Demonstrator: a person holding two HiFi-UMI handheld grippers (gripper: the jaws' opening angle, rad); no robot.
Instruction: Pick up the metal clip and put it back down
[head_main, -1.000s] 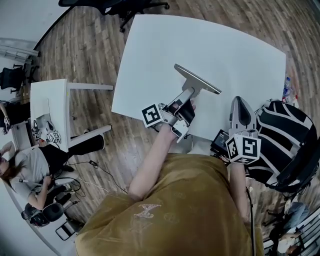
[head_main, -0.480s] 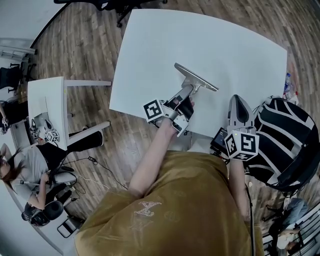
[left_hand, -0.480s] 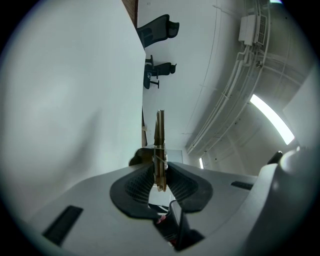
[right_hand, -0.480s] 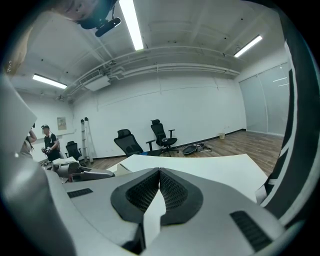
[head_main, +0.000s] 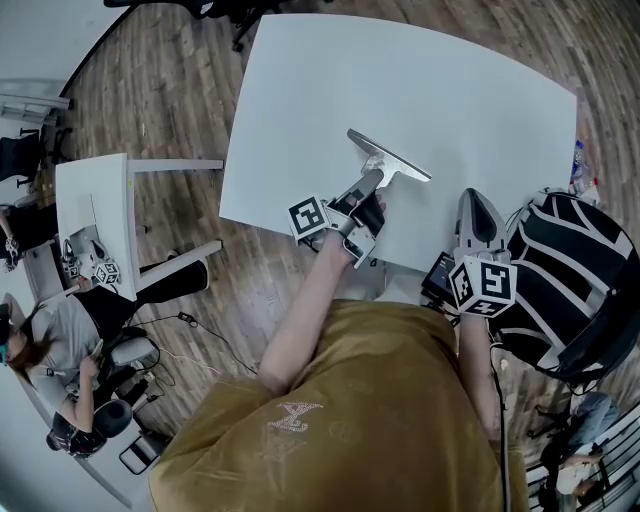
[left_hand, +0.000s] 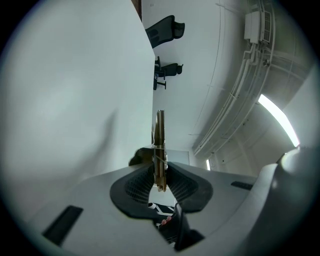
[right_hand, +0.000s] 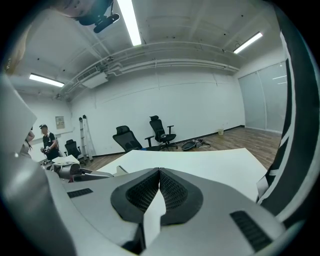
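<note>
Left gripper (head_main: 368, 183) is clenched on the handle end of the metal clip (head_main: 390, 156), with a ribbed pad pressing each side. Compared with a second ago, this gripper and the clip have sunk toward the white surface (head_main: 400, 80) and slid slightly further in from its near edge. The clip's long bar also looks a touch shorter from my head. My right gripper (head_main: 479, 203) has dropped a little too. It sits at the near right edge of the surface, its jaws pressed together on nothing.

I count one clip, one surface and two grippers, carrying the left marker cube (head_main: 310, 215) and the right marker cube (head_main: 485, 285).

The clip hangs over the near middle of the surface; I cannot tell whether it touches. It is silver and T-shaped, a long flat bar across the end of a narrower handle. Along my left gripper's jaws it shows edge-on as a thin strip with a small wire spring at its base.
</note>
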